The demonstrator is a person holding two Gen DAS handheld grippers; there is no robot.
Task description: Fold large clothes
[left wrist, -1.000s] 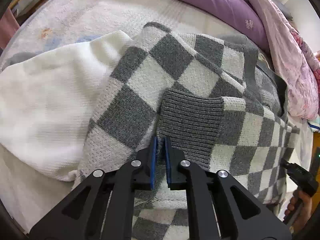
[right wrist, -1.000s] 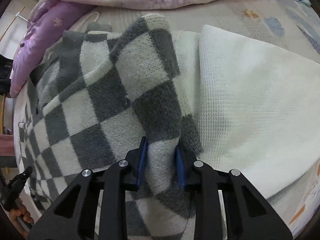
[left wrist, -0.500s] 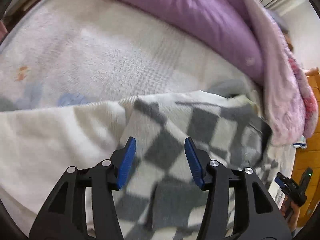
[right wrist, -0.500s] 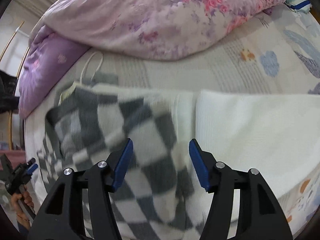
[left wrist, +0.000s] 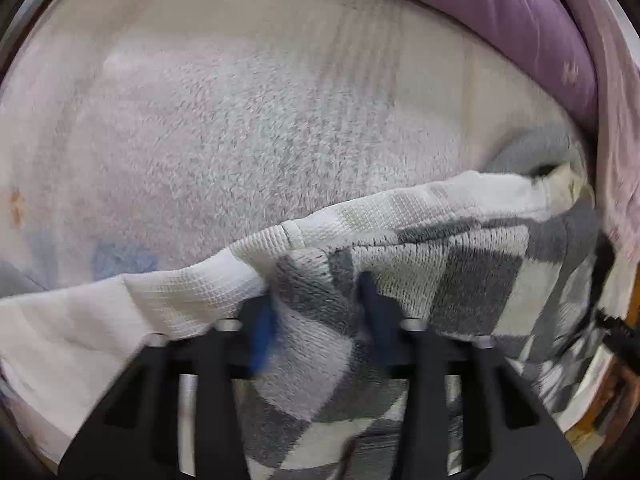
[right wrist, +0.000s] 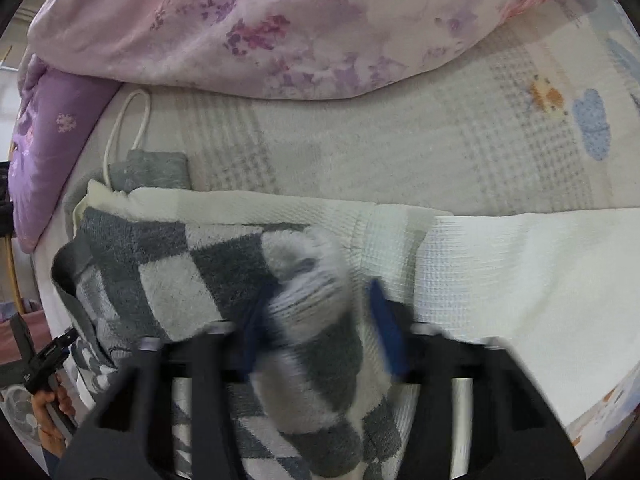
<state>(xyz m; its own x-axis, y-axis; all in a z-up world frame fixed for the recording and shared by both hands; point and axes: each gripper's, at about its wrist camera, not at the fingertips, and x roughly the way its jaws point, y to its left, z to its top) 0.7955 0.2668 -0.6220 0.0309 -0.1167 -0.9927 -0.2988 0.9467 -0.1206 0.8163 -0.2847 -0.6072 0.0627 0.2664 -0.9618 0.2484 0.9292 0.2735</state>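
A grey-and-white checkered knit sweater (left wrist: 460, 276) lies on a white waffle-knit garment (left wrist: 180, 292) on the bed. My left gripper (left wrist: 316, 316) is open, its jaws apart on either side of a raised fold of the sweater. In the right wrist view the sweater (right wrist: 172, 276) lies left of the white garment (right wrist: 520, 276). My right gripper (right wrist: 316, 320) is open too, with a rolled hump of the sweater between its fingers. Both grippers are blurred by motion.
A purple pillow (left wrist: 500, 12) and a pink floral duvet (right wrist: 280, 20) lie at the far side of the bed. A white cord (right wrist: 120, 128) loops by a grey folded cloth (right wrist: 156, 168). The other hand's gripper (right wrist: 44, 360) shows at the lower left.
Both grippers were shut on the sweater a second ago, then opened and let it go. Both have since moved lower and forward, so sweater folds now sit between the open jaws.
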